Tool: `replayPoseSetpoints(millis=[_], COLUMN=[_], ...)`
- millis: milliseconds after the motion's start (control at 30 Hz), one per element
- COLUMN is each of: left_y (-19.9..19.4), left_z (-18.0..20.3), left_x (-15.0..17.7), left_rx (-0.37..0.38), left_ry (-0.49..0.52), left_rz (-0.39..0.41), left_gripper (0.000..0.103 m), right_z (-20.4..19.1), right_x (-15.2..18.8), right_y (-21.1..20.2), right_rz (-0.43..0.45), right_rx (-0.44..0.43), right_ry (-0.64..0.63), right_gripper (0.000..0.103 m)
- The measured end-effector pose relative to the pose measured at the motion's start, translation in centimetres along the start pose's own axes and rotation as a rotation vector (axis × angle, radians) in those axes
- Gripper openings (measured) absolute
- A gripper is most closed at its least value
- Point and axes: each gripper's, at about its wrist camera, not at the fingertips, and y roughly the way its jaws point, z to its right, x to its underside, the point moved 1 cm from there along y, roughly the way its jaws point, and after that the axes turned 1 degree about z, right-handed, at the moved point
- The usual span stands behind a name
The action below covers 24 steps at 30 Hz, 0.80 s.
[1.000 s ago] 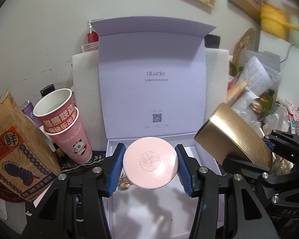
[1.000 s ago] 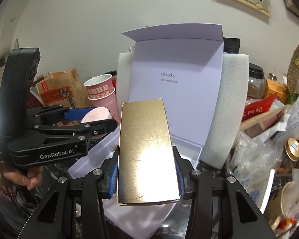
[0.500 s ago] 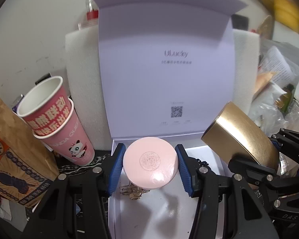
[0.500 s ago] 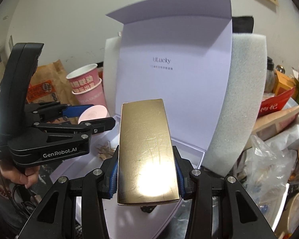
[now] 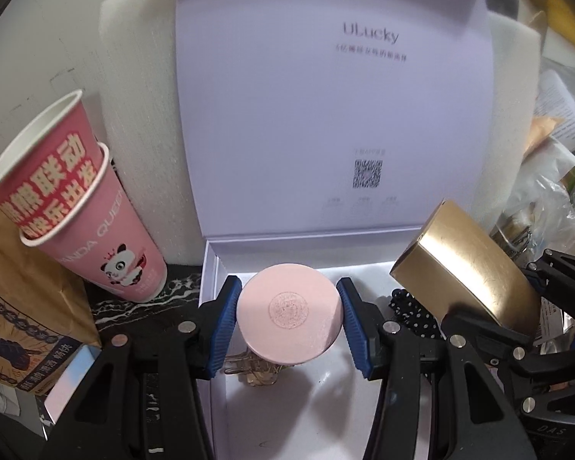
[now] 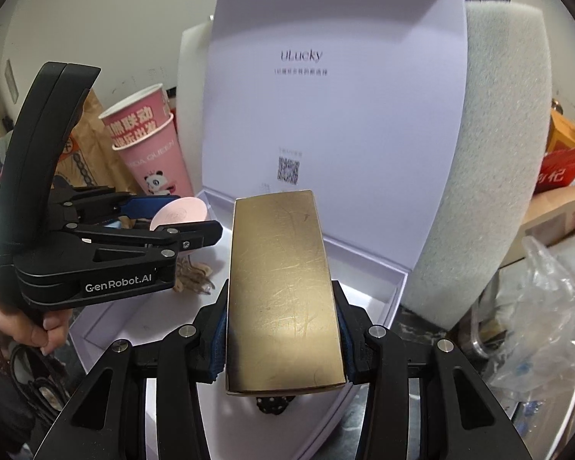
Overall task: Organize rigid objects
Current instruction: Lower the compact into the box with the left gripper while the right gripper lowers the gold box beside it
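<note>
An open lilac gift box [image 5: 211, 268] [image 6: 398, 280] stands with its lid upright against white foam. My left gripper [image 5: 289, 318] is shut on a round pink compact [image 5: 289, 314] and holds it over the box's left part, above gold paper clips [image 5: 257, 375]. The compact also shows in the right wrist view [image 6: 180, 211]. My right gripper [image 6: 283, 345] is shut on a flat gold box [image 6: 283, 291], held over the box's right part; the gold box also shows in the left wrist view [image 5: 467, 264]. A black polka-dot item [image 5: 414, 314] lies in the box under it.
Two stacked pink paper cups [image 5: 76, 207] and a brown paper bag [image 5: 23, 306] stand left of the box. White foam blocks [image 6: 490, 153] back the lid. Plastic bags and clutter [image 6: 548, 306] crowd the right side.
Both grippers have moved forward and lower toward the open box, each keeping hold of its object. The box and lid now fill more of both views.
</note>
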Motion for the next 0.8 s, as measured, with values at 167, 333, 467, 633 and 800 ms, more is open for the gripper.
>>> replayPoseSetpoints(millis=[167,333,467,633,800], left_y=[0.7,1.4,2.2,2.9,3.2], left_z=[-0.3,-0.6,-0.9,-1.0,-0.7], left_x=[0.4,0.8,1.1,0.9,0.9], left_rx=[0.000,-0.010,-0.003,-0.007,-0.017], left_ry=[-0.013,-0.017,-0.028,-0.036,-0.025], left_rz=[-0.021,-0.045,-0.095,-0.123,-0.150], left_gripper=[0.051,0.051,0.051,0.051,0.051], right_z=[0.4,0.4,0.4,0.6,0.9], right_x=[0.4,0.6,0.9,0.9,0.9], right_y=[1.2,2.4,3.0,3.6,3.0], right_rz=[-0.045,-0.088,-0.108,-0.133,-0.124], right_rx=[0.010,0.006,0.018,0.036,0.049], right_ry=[0.013,0.030,0.034,0.048,0.065], right_gripper=[0.045,0.045,0.047,0.048,0.052])
